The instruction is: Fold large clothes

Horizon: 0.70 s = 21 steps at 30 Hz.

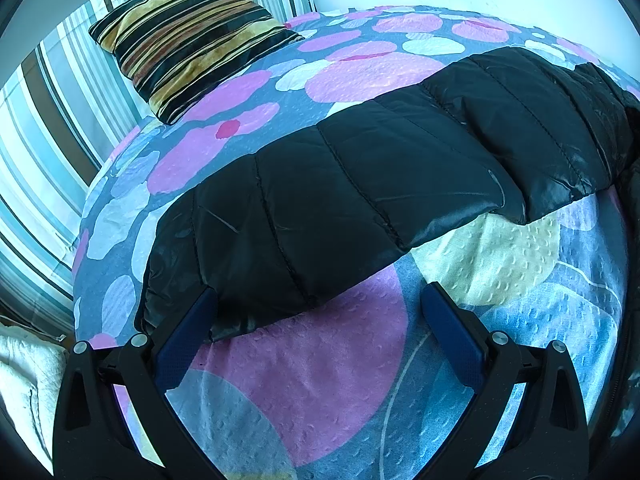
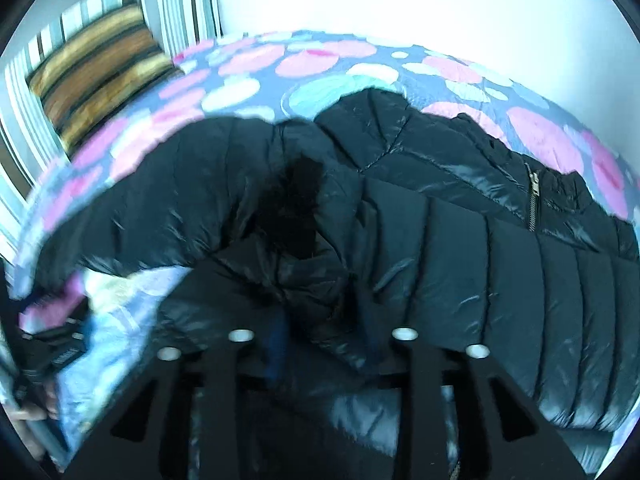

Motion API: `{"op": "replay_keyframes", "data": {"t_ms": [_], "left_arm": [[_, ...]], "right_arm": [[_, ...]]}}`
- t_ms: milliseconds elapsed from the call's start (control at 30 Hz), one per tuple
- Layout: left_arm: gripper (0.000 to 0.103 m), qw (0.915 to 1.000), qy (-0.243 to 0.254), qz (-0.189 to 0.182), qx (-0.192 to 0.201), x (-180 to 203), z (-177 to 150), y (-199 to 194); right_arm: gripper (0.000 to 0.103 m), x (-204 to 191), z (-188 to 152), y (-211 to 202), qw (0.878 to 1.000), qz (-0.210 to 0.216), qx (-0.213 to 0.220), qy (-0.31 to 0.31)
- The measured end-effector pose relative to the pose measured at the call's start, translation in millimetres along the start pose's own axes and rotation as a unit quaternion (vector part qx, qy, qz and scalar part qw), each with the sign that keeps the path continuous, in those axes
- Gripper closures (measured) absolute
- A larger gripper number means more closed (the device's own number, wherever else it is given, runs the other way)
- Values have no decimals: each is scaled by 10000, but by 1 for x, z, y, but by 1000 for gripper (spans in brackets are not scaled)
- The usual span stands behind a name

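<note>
A shiny black quilted puffer jacket (image 2: pixel 460 240) lay spread on a bed with a pink-and-blue circle-patterned cover (image 1: pixel 304 380). The left gripper (image 1: pixel 320 328) hovered with fingers wide apart at the cuff of the outstretched sleeve (image 1: pixel 360 184), one pad against the cuff. The right gripper (image 2: pixel 324 320) sat partly apart over bunched jacket fabric; grip unclear. The slippery padding would likely spring open or slide from a shallow pinch.
</note>
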State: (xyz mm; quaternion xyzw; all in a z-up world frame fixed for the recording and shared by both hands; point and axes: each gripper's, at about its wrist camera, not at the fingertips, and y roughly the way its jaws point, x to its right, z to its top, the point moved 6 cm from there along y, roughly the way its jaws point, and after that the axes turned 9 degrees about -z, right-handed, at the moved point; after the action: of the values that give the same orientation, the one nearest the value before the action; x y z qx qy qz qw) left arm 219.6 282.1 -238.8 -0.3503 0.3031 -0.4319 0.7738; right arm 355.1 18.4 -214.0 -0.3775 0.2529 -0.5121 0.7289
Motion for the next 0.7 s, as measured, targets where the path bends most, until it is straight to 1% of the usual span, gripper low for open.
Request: {"op": "replay_keyframes", "data": {"t_ms": [67,167,233,267,300,333,367,400,467,500,533,567,633,700], "left_arm": [[2,10000,6,8,0,0,0,0],[2,10000,9,11,3,-1,0,0],[2,10000,5,7,1,0,0,0],[2,10000,10,12,2,0,0,0],[2,10000,13,17,2,-1,0,0],[2,10000,10,12,1,0,0,-1],[2,10000,20,25,2,-1,0,0],[2,10000,23,28,3,0,0,-1],[2,10000,45,56,7,-1,0,-1],[2,10000,55,70,8,0,0,-1],[2,9999,64,85,10,1,0,-1],[2,9999,76,101,13,0,0,-1],[2,9999,78,103,12,2,0,-2],[2,9999,85,112,13,2,1,-2]], "right_arm": [[59,7,0,-17,9997,121,158,133],[59,36,0,-47,9980,51,462,420],[60,75,-2,-65,9945,-168,622,826],[63,99,-5,-71,9915,-382,679,1042],[68,122,-8,-75,9880,-634,715,1215],[71,140,-11,-77,9848,-825,713,1349],[76,173,-16,-77,9778,-1122,640,1648],[80,195,-20,-76,9720,-1268,580,1890],[83,247,-30,-73,9552,-1649,494,2407],[83,264,-33,-72,9487,-1810,466,2550],[83,286,-36,-70,9394,-1994,432,2755],[83,300,-38,-67,9335,-2078,406,2894],[83,318,-38,-59,9283,-2180,358,2990],[83,323,-33,-47,9323,-2141,280,2902]]}}
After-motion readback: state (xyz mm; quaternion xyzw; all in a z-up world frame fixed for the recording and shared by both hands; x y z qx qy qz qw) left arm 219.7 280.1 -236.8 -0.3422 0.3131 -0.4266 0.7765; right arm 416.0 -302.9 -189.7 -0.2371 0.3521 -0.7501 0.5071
